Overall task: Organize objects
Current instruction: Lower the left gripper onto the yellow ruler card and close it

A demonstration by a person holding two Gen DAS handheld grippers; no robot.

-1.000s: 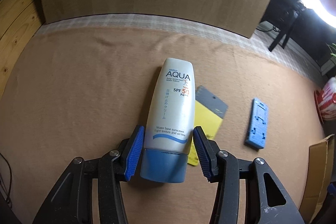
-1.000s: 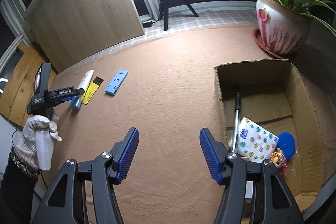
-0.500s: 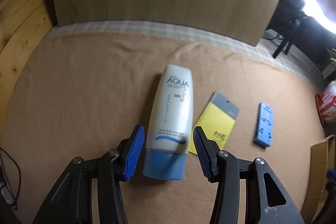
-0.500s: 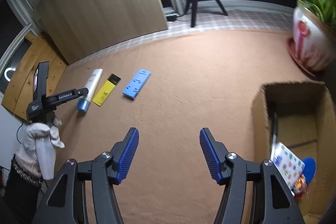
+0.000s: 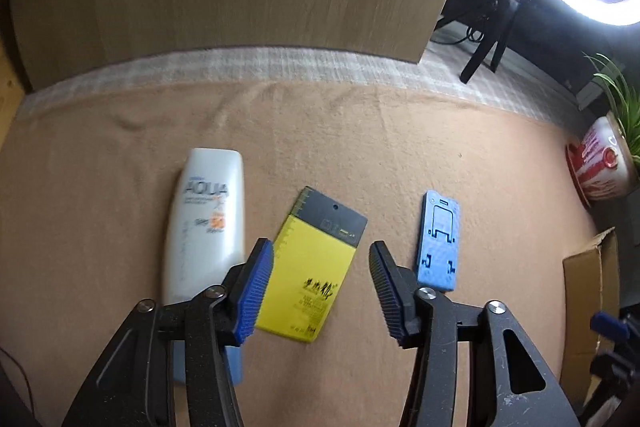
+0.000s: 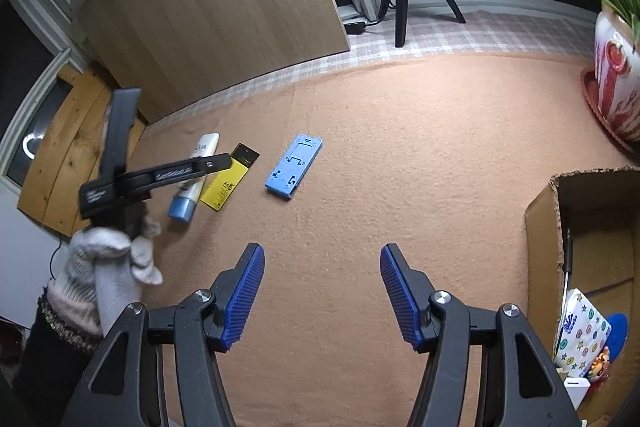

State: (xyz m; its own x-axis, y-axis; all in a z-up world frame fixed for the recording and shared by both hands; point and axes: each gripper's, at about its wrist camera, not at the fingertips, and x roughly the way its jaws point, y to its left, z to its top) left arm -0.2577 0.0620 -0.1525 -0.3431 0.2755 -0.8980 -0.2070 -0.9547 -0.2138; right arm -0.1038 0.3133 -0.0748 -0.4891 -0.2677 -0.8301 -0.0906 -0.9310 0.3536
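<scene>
We are hovering the left gripper (image 5: 320, 291), jaws spread and empty, over the yellow card (image 5: 316, 267), whose long axis is running forward between them; the right gripper (image 6: 322, 297), also gaping empty, is waiting well apart.

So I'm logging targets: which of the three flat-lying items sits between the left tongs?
The yellow card, framed by the open left tongs; sunscreen tube lies left, blue holder right.

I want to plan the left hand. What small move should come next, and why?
Probably lower the open left gripper onto the yellow card: the card lies flat between its fingers, while the sunscreen tube sits off to the side.
</scene>
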